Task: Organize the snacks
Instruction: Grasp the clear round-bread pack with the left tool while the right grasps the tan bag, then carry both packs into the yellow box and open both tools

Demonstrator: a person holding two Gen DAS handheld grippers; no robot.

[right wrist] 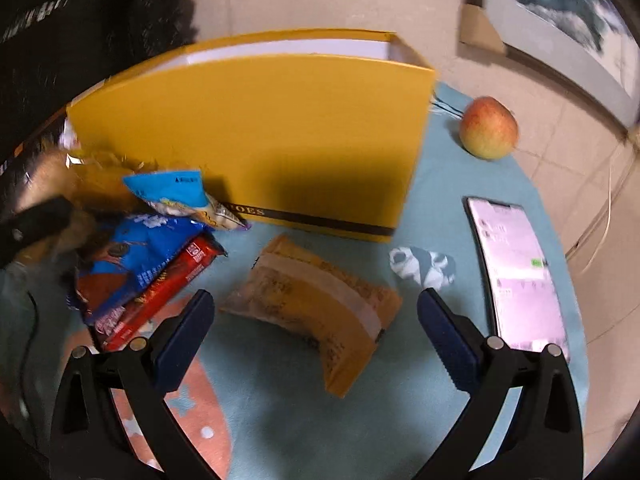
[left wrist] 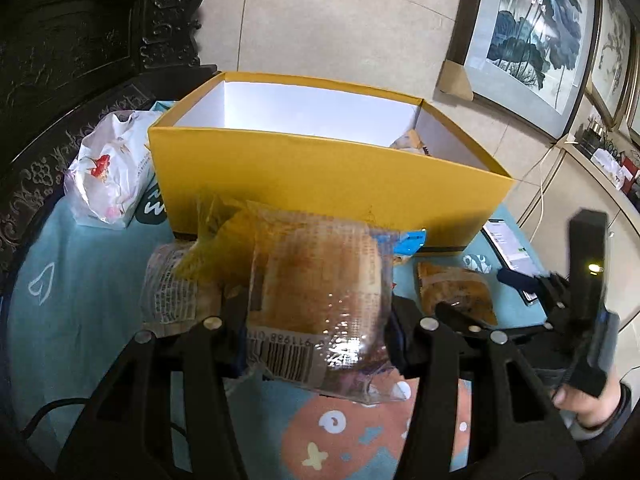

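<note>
Left gripper is what I look at first: its two fingers are closed on a clear-wrapped bread packet, which I hold above the cloth, in front of the yellow box. My right gripper stands wide, with nothing between its fingers, just over an orange snack packet that lies flat on the blue tablecloth.

I see that the yellow box is open on top and white inside. From the left wrist view I can see one snack wrapper in its far right corner; the rest of the floor of the box is hidden by the near wall.

Between the left gripper and the box there is a second clear packet under the held one. A white plastic bag lies to the left of the box, touching a white carton under it.

The right wrist view shows things that the other one does not: a small pile of snacks against the left front of the box, with a light blue bag, a dark blue packet and a red bar, an apple beside the right corner of the box, and a lit phone on the right of the cloth. The left side of this view is blurred.
</note>
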